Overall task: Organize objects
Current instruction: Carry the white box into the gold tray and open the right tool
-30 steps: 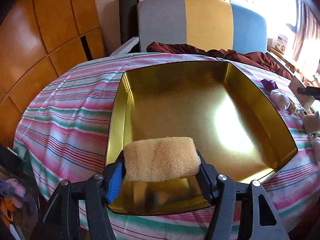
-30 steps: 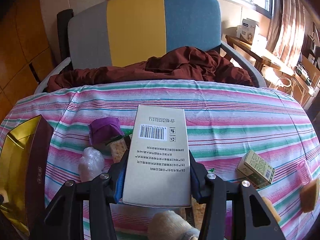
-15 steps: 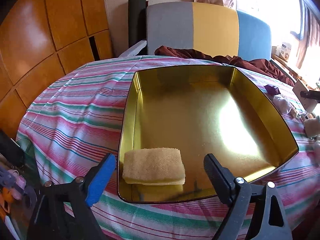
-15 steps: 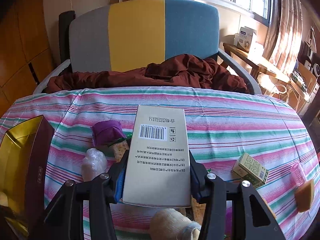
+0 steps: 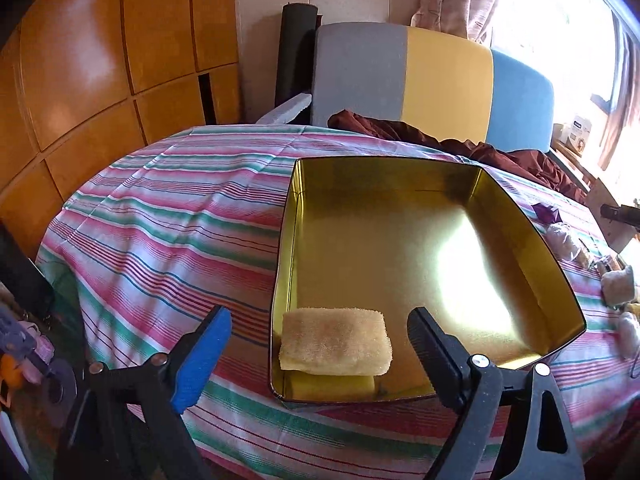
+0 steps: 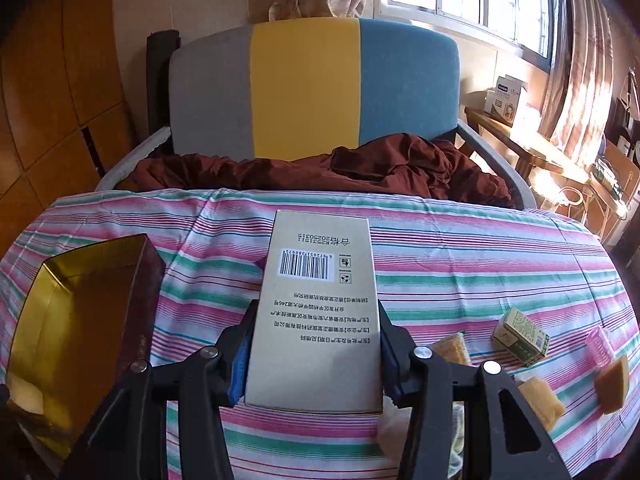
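Yellow rectangular sponge (image 5: 335, 342) is set in gold metal tin (image 5: 520, 216); left tool (image 5: 316, 356) is spread. Beige barcode carton (image 6: 316, 312) is pinched by right tool (image 6: 314, 354); likely to be carried to tin next.

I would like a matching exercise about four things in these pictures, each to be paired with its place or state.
Things:
1. pale yellow sponge
2. beige cardboard box with a barcode
3. small green carton
4. left gripper

Places or states:
A. lying on the striped tablecloth
B. open, holding nothing
C. inside the gold metal tin, near corner
D. clamped in the right gripper

Pairs: 1-C, 2-D, 3-A, 4-B
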Tool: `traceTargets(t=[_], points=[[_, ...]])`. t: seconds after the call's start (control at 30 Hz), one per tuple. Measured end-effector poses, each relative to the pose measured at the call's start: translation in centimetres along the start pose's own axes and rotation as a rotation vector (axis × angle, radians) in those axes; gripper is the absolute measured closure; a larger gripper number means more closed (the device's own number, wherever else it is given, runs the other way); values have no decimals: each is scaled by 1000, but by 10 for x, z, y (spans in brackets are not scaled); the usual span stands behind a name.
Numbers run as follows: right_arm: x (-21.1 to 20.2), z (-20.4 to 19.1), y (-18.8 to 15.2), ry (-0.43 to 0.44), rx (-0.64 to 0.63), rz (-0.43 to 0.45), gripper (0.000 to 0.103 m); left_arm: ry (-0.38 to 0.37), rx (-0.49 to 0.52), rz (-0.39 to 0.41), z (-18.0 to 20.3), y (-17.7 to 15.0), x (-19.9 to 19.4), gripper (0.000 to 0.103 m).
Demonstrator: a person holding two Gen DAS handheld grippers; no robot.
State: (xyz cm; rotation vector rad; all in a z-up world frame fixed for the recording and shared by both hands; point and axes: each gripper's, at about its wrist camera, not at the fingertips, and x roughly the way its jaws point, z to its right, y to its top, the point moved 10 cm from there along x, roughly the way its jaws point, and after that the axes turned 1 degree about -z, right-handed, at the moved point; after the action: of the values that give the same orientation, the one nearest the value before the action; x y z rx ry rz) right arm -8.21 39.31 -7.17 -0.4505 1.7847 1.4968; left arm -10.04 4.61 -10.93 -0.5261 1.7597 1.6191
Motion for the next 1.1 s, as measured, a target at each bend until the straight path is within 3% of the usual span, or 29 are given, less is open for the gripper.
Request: traceTargets(t=[0.5, 1.1], points=[[-13, -180, -24, 272, -165, -56, 52, 2, -33, 5, -16, -5, -3, 13], [44, -343, -86, 433, -216, -333, 52, 19, -87, 0, -51, -25, -21, 13]])
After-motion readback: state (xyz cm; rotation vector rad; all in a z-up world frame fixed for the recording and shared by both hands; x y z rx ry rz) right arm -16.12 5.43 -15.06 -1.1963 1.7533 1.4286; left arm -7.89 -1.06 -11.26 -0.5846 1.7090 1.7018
